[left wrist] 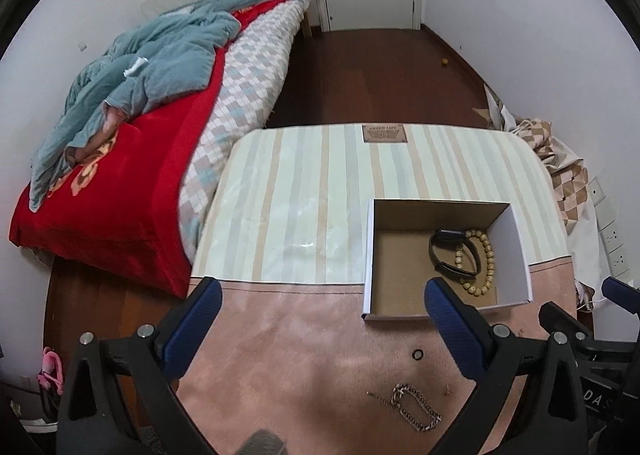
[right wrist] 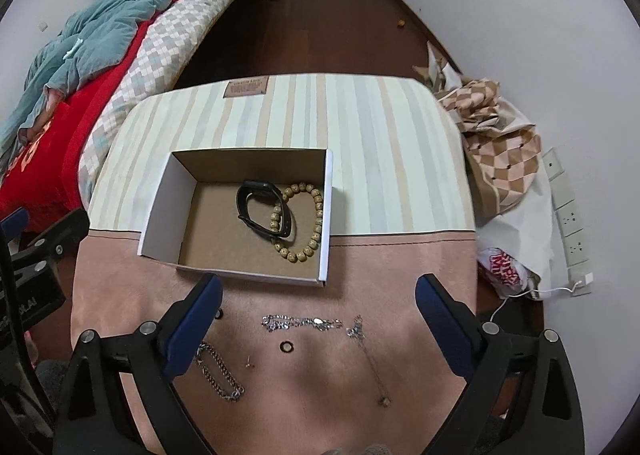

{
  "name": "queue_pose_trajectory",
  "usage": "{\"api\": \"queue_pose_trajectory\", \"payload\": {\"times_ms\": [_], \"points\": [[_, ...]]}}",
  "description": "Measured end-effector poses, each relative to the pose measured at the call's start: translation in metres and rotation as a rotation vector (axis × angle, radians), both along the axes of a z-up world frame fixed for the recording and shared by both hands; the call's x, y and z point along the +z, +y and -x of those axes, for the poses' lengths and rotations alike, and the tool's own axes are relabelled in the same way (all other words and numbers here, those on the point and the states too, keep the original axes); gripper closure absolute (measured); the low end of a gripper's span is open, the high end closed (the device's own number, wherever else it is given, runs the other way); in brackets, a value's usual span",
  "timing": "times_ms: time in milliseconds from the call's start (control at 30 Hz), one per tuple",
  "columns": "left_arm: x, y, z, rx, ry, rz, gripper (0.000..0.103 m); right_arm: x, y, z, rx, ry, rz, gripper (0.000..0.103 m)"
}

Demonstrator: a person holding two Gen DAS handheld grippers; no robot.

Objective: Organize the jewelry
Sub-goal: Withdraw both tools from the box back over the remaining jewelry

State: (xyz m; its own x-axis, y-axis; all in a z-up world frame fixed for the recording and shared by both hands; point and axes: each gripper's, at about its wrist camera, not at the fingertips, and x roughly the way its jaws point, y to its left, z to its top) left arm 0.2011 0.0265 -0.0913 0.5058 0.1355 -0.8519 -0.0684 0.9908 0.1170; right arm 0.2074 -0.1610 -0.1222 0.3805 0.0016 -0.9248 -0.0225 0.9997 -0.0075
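An open cardboard box [right wrist: 160, 211] [left wrist: 516, 251] stands on the table and holds a black watch [right wrist: 260, 207] [left wrist: 448, 251] and a wooden bead bracelet [right wrist: 312, 231] [left wrist: 486, 263]. On the pink mat in front lie a sparkly silver bracelet [right wrist: 300, 322], a thin necklace [right wrist: 370, 359], a chain bracelet [right wrist: 218, 373] [left wrist: 416, 407], a small black ring [right wrist: 286, 346] [left wrist: 417, 354] and a tiny stud [right wrist: 249, 362]. My right gripper [right wrist: 318, 295] is open above the loose pieces. My left gripper [left wrist: 322, 299] is open and empty left of the box.
The table has a striped cloth [right wrist: 360, 127] at the back and a pink mat [right wrist: 340, 395] in front. A bed with red and teal blankets [left wrist: 132, 103] stands to the left. Bags and cloth [right wrist: 500, 159] pile up at the right by wall sockets.
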Motion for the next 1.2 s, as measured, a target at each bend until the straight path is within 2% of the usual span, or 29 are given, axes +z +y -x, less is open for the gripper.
{"api": "queue_pose_trajectory", "payload": {"times_ms": [400,600,767,933,1100,1200], "points": [[0.046,-0.002,0.055,-0.010,-0.096,-0.001,0.000,0.063,-0.002,0.054,-0.011,-0.119,0.029,0.005],[0.054,-0.003,0.077,-0.014,-0.111,0.004,0.000,0.082,-0.001,0.079,-0.011,-0.155,0.029,0.005],[0.053,-0.002,0.089,-0.001,-0.106,0.018,0.000,0.089,-0.004,0.094,-0.014,-0.169,-0.011,0.005],[0.029,0.000,0.094,0.036,-0.056,0.006,0.000,0.070,-0.026,0.103,-0.063,-0.155,-0.079,0.005],[-0.026,-0.008,0.093,0.031,0.051,0.014,0.000,0.020,-0.057,0.105,-0.130,-0.072,-0.121,0.005],[-0.060,-0.018,0.095,0.004,0.114,0.049,0.000,-0.010,-0.073,0.109,-0.166,-0.038,-0.127,0.005]]}}
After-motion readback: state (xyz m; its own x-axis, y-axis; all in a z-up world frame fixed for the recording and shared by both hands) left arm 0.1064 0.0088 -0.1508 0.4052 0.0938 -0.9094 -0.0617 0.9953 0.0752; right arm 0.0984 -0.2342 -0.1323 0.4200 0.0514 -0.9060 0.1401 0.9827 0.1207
